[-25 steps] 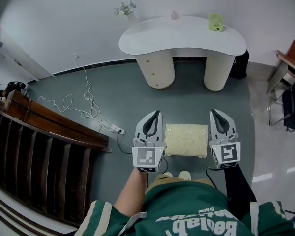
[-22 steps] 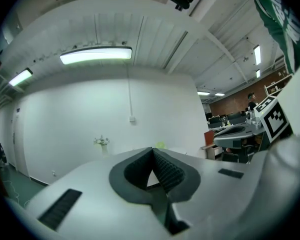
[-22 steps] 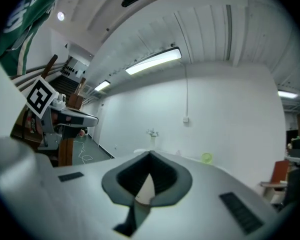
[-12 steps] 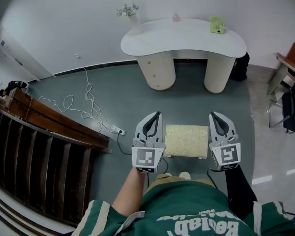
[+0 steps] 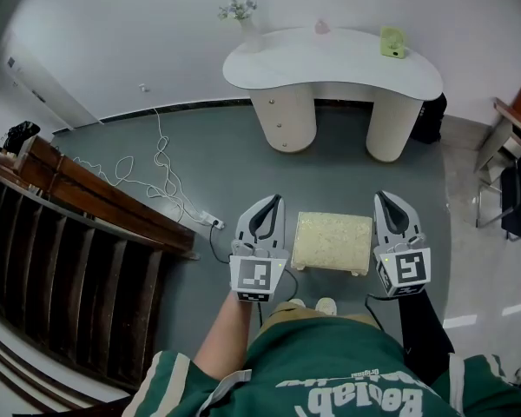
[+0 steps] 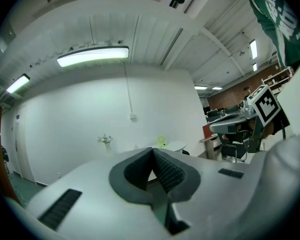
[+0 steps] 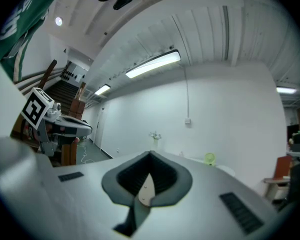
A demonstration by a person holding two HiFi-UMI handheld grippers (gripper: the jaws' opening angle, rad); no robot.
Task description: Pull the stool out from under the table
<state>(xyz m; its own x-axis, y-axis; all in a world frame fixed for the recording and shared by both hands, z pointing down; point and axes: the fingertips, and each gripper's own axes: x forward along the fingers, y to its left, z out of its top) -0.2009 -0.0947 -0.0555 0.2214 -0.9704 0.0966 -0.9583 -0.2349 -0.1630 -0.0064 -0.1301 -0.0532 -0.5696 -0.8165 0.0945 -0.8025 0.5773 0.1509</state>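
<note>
The stool, a low one with a cream fuzzy seat, stands on the grey floor well in front of the white table, just ahead of the person's feet. My left gripper hangs left of the stool and my right gripper right of it, both higher than the seat and pointing toward the table. Each is shut with nothing between its jaws. The left gripper view has the left gripper aimed level at the far wall. The right gripper faces the same wall in its own view.
A vase of flowers and a small green fan stand on the table. A white cable and power strip lie on the floor at left. A wooden stair railing runs along the left; chairs stand at the right edge.
The head view has shifted slightly, so the table sits a bit further right. Both grippers stay shut on either side of the stool, the left one drifting a little.
</note>
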